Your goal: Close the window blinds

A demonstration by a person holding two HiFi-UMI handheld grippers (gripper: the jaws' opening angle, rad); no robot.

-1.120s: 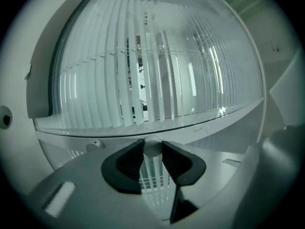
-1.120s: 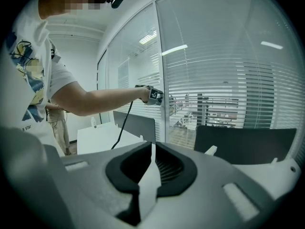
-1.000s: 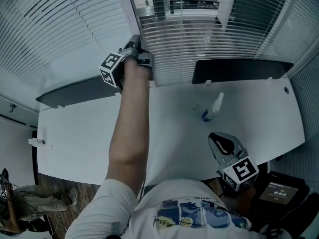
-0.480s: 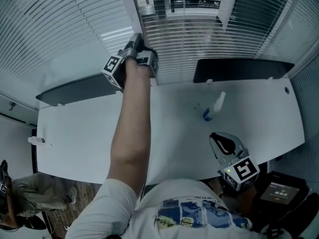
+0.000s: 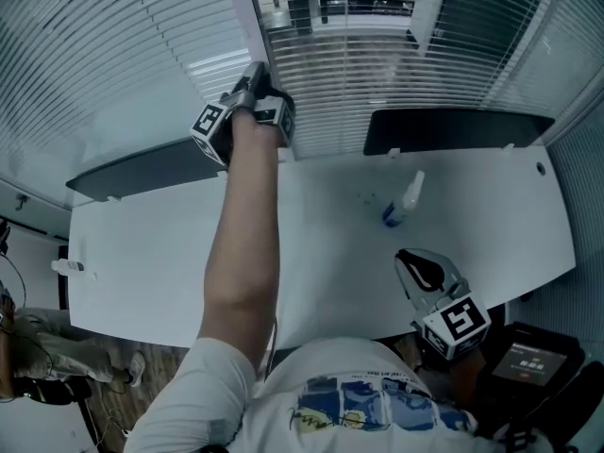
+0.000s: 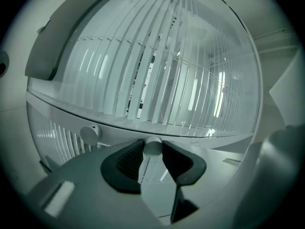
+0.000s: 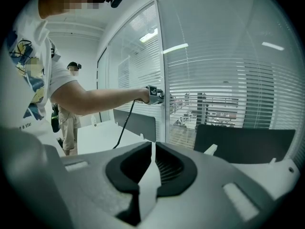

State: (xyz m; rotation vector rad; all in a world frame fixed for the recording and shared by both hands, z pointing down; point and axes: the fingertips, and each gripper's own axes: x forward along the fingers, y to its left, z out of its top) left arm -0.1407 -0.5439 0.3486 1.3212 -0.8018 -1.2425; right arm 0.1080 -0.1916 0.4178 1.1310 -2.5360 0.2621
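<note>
At eleven o'clock in the head view, the left gripper (image 5: 257, 81) reaches the window blinds (image 5: 377, 92). Only its own view shows its jaws clamped on a round white knob (image 6: 152, 146). At four o'clock, the right gripper (image 5: 422, 272) has its jaws together and empty. A spray bottle (image 5: 401, 206) sits on the white table (image 5: 170, 253), contents unclear.

Head view's edges cut off the window blinds (image 5: 377, 74) and a bystander (image 5: 66, 368).
</note>
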